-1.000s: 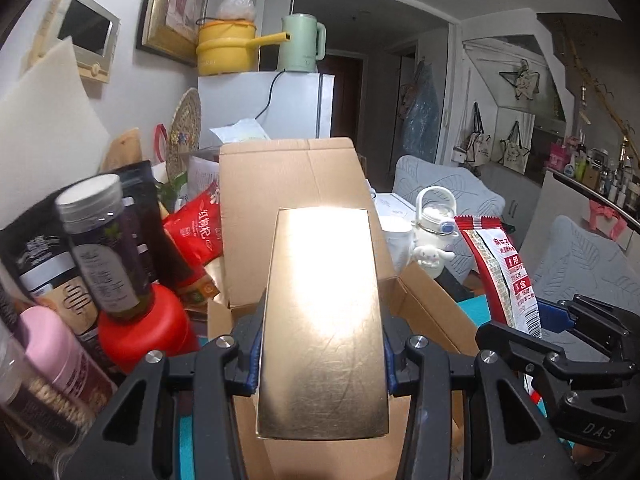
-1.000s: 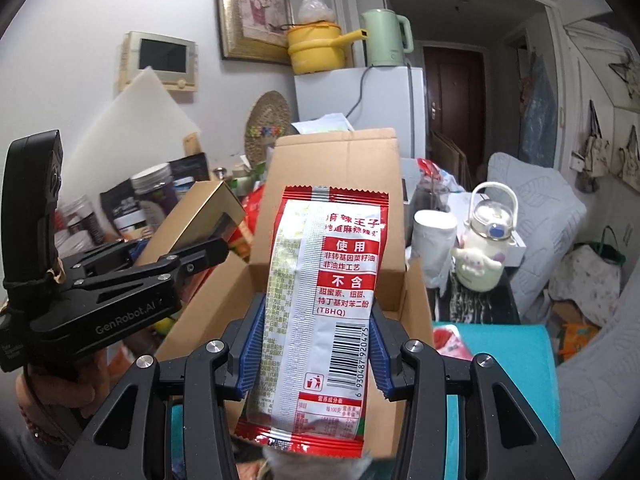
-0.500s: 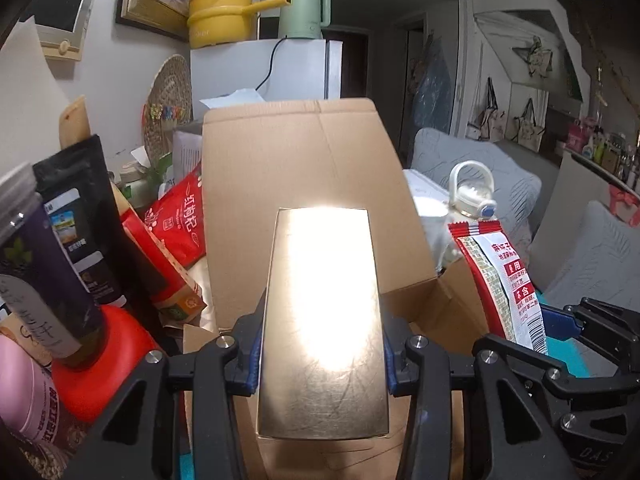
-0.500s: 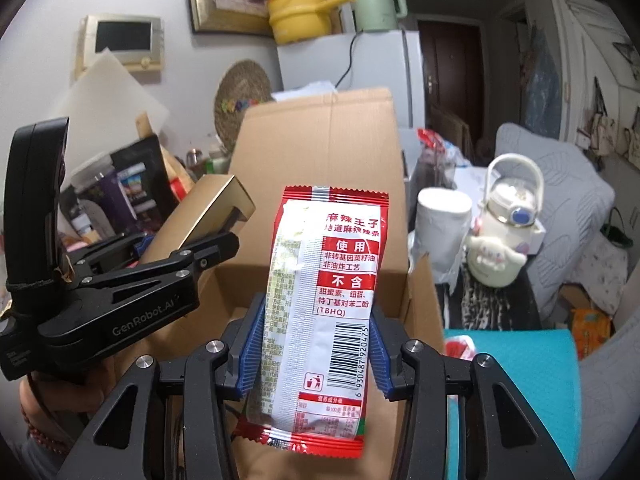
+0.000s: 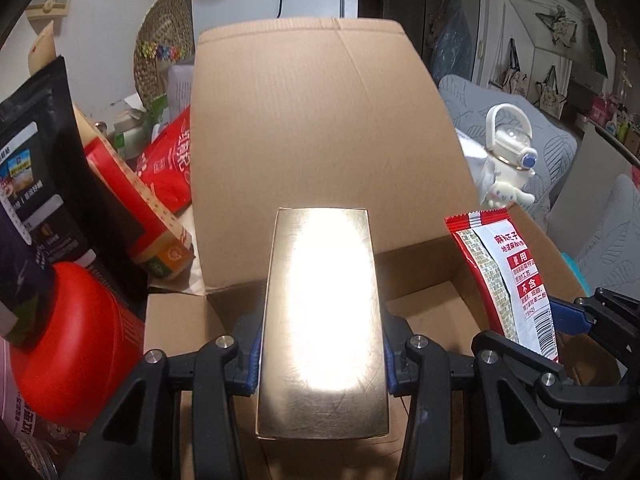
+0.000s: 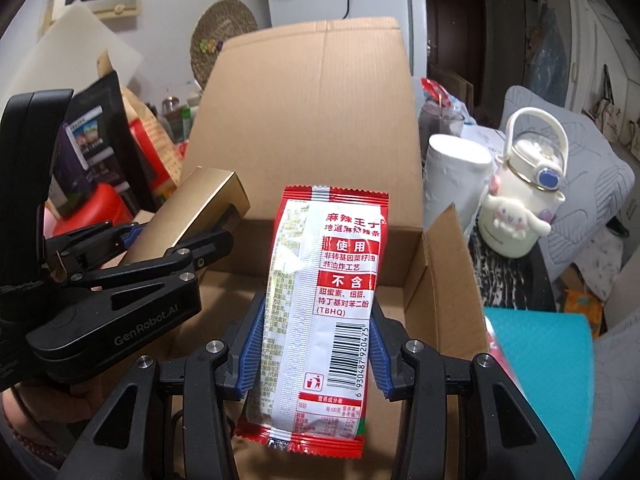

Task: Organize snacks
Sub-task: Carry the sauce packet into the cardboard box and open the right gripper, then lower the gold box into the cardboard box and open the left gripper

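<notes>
The left gripper (image 5: 322,344) clamps a gold box (image 5: 323,320); the right gripper (image 6: 314,344) pinches a red-and-white snack packet (image 6: 320,312). Both hang over the open cardboard box (image 6: 312,120); best lowered to its floor, side by side, before letting go

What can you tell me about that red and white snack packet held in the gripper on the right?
The snack packet is a flat, crinkly plastic pouch with red crimped ends, a white back panel, red boxes of Chinese text, a barcode and a bin symbol. It stands roughly upright, its long sides pinched between the blue pads of the right gripper, which alone touches it. It hangs over the open cardboard box, beside the gold box in the left gripper.
</notes>
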Action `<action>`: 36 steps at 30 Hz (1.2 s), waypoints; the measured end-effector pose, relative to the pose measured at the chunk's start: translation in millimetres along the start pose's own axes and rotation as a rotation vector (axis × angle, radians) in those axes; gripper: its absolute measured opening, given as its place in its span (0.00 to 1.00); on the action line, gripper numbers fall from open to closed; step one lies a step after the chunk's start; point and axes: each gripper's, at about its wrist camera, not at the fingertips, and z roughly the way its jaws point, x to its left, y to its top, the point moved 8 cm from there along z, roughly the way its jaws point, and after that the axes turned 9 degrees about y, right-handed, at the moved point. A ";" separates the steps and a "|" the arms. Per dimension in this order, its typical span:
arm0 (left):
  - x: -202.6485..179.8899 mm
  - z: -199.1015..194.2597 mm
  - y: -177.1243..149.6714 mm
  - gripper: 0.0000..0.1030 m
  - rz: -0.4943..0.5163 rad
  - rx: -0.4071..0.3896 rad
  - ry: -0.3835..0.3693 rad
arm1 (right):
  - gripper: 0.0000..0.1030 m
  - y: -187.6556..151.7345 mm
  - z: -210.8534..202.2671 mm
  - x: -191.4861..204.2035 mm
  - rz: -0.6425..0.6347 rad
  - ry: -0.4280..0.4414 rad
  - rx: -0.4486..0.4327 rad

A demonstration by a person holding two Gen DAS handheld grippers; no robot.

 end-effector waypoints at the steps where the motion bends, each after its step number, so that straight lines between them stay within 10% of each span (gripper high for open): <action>1: 0.0 2.4 -1.0 0.43 0.000 0.011 0.001 | 0.45 -0.4 1.9 -0.2 0.001 -0.004 0.010; 6: 2.0 10.8 -6.0 0.48 -0.004 0.051 0.021 | 0.46 -3.1 7.1 -2.0 0.004 -0.023 0.043; 12: 5.8 12.5 -6.8 0.75 -0.013 0.059 0.046 | 0.50 -4.7 3.4 -5.2 0.008 -0.050 0.051; 36: 1.9 -86.6 24.9 0.75 0.005 -0.096 0.058 | 0.50 22.4 -98.5 19.7 -0.015 -0.095 -0.119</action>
